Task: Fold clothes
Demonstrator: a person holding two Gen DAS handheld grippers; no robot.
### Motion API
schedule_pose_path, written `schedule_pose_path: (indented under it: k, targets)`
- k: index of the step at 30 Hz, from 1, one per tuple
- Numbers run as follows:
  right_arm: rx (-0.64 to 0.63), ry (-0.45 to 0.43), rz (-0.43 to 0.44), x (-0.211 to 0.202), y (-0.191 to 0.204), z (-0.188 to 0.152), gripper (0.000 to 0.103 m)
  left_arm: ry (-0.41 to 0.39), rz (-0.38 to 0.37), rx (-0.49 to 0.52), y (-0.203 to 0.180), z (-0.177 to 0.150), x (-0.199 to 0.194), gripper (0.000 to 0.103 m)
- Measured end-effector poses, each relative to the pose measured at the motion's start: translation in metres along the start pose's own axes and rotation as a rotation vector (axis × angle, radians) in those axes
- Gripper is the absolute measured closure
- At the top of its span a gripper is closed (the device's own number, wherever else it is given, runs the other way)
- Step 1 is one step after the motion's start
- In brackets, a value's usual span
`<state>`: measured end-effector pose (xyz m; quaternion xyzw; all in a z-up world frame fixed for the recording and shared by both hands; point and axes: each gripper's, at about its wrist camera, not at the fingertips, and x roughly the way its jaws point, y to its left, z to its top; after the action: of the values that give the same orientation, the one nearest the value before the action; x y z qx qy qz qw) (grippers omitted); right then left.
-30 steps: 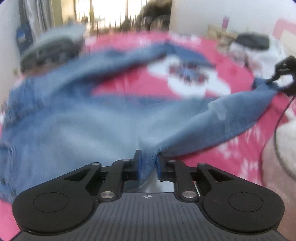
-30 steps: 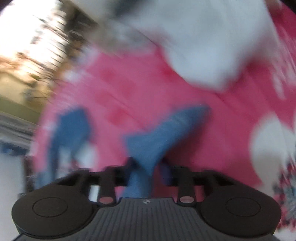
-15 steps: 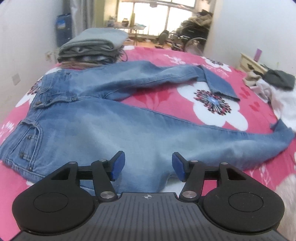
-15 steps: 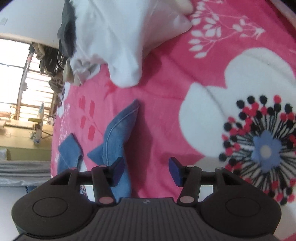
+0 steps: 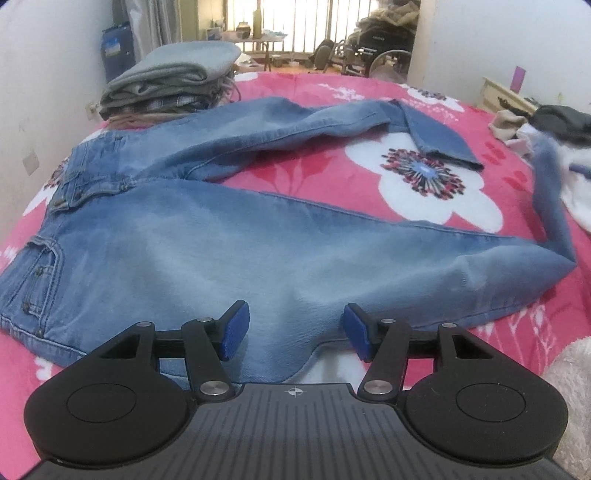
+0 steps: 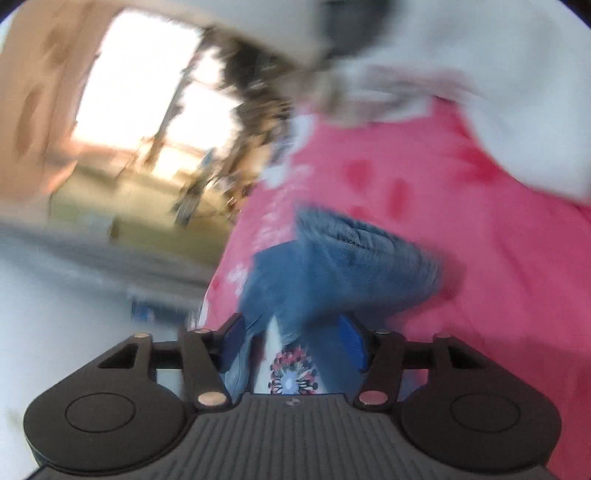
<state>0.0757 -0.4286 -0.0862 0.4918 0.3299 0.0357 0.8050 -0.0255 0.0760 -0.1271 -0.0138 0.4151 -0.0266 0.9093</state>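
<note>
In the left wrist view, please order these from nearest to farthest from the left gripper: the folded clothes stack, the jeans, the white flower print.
From the left gripper:
1. Jeans: directly ahead, the near leg lying between the open jaws.
2. White flower print: mid-bed, to the right.
3. Folded clothes stack: far left, by the wall.

A pink floral bedspread (image 5: 325, 173) covers a bed. A nightstand (image 5: 498, 94) stands at its far right side. Beyond, a barred window (image 5: 295, 22) glows bright above a table (image 5: 258, 38) and a wheelchair (image 5: 384, 40).
</note>
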Motion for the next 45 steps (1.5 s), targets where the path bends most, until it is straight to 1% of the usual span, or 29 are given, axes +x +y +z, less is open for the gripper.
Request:
schedule_pose_path:
  k: [4,5,9,12,15,17,19,21,23,24,25,27,32,35,37,39,41,43,44,45]
  targets:
    - [-0.073,-0.039,-0.102,-0.009,-0.014,-0.006,0.036,0.017,-0.007,-0.034,0.005,-0.004,0.01,0.043]
    - [-0.069,-0.042,-0.124,-0.012,-0.023,-0.008,0.036,0.02,-0.009,-0.036,0.006,-0.004,0.011,0.043]
    - [0.006,0.017,-0.239,0.0,-0.066,-0.022,0.035,0.026,-0.018,-0.037,0.008,-0.005,0.013,0.041]
    - [0.012,0.029,-0.222,0.016,-0.071,-0.028,0.036,0.033,-0.022,-0.054,0.012,-0.005,0.01,0.041]
    - [-0.049,0.007,-0.198,0.038,-0.056,-0.02,0.036,0.038,-0.02,-0.078,0.015,-0.007,0.009,0.041]
    - [-0.091,0.008,-0.193,0.059,-0.045,-0.011,0.038,0.04,-0.016,-0.09,0.015,-0.008,0.009,0.04]
    - [-0.116,0.022,-0.203,0.081,-0.037,-0.001,0.04,0.04,-0.009,-0.095,0.014,-0.008,0.009,0.04]
    - [-0.135,0.033,-0.232,0.098,-0.034,0.007,0.042,0.04,-0.004,-0.096,0.013,-0.008,0.01,0.04]
    - [-0.156,0.044,-0.262,0.112,-0.034,0.012,0.047,0.044,-0.007,-0.101,0.014,-0.008,0.012,0.039]
    - [-0.163,0.04,-0.268,0.115,-0.034,0.013,0.054,0.046,-0.009,-0.106,0.015,-0.008,0.013,0.039]
    - [-0.166,0.032,-0.268,0.115,-0.034,0.013,0.074,0.049,-0.013,-0.114,0.017,-0.009,0.014,0.039]
    - [-0.165,0.027,-0.25,0.111,-0.035,0.013,0.098,0.054,-0.018,-0.128,0.019,-0.009,0.016,0.039]
    - [-0.166,-0.058,-0.148,0.06,-0.025,0.01,0.099,0.056,-0.029,-0.143,0.022,-0.01,0.019,0.038]
    - [-0.123,-0.169,-0.103,-0.002,-0.016,0.012,0.099,0.054,-0.038,-0.158,0.025,-0.01,0.019,0.038]
    - [-0.082,-0.251,-0.114,-0.05,-0.015,0.011,0.099,0.054,-0.041,-0.167,0.026,-0.01,0.019,0.038]
    - [-0.038,-0.325,-0.163,-0.096,-0.021,0.006,0.099,0.054,-0.044,-0.174,0.027,-0.009,0.019,0.038]
    - [0.015,-0.363,-0.259,-0.127,-0.041,-0.002,0.099,0.057,-0.041,-0.18,0.027,-0.009,0.018,0.038]
    - [0.087,-0.363,-0.358,-0.143,-0.069,-0.015,0.099,0.066,-0.027,-0.181,0.029,-0.01,0.018,0.038]
    - [0.12,-0.347,-0.421,-0.143,-0.085,-0.021,0.099,0.073,-0.019,-0.183,0.03,-0.01,0.018,0.038]
    - [0.157,-0.325,-0.465,-0.141,-0.102,-0.028,0.099,0.08,-0.017,-0.191,0.033,-0.011,0.017,0.038]
